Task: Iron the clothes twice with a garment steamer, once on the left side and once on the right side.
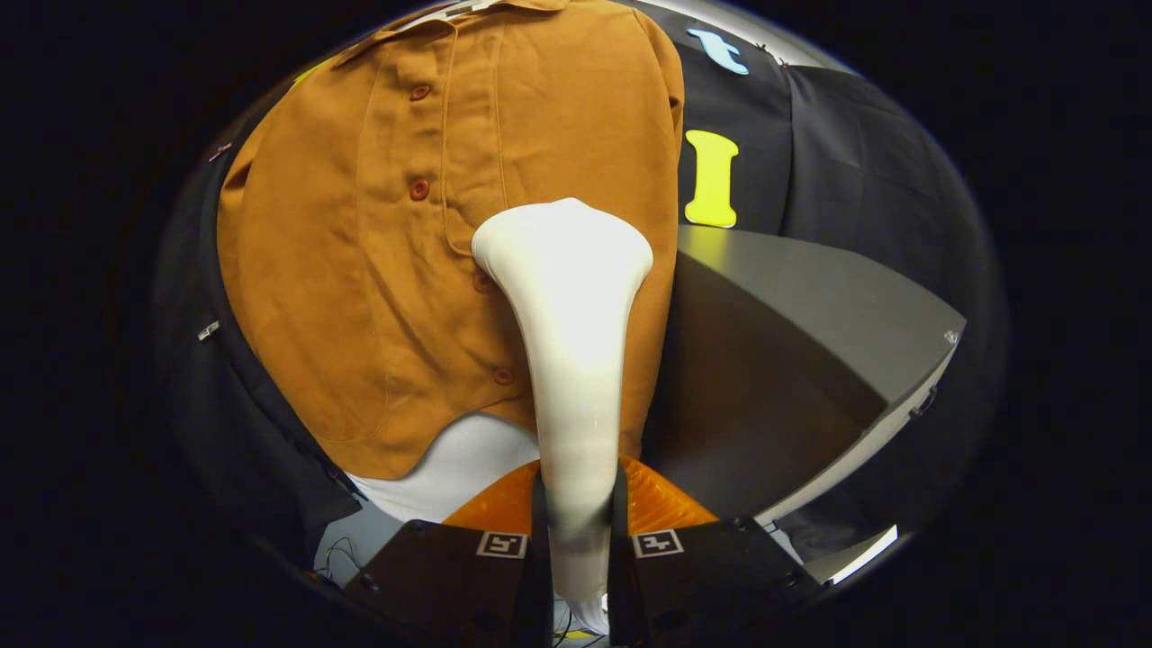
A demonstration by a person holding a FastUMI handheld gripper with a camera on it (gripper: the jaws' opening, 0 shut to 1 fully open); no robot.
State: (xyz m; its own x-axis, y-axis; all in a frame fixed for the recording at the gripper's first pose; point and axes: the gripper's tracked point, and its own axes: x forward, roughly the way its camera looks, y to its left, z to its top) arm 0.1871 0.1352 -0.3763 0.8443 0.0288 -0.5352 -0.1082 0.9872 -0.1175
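An orange-brown button-up shirt (360, 270) hangs upright in front of me, over a white layer (463, 468) that shows below its hem. My gripper (578, 508) is shut on the handle of a white garment steamer (571, 297). The handle runs up from between my fingers, and the wide head rests against the shirt just right of the button row, around mid-height. The head hides a patch of the fabric there.
A grey table (792, 315) stands to the right of the shirt, its top reaching toward the cloth wall. Black cloth (846, 162) hangs behind the shirt and the table. Small metal clips (209, 330) sit on the cloth left of the shirt.
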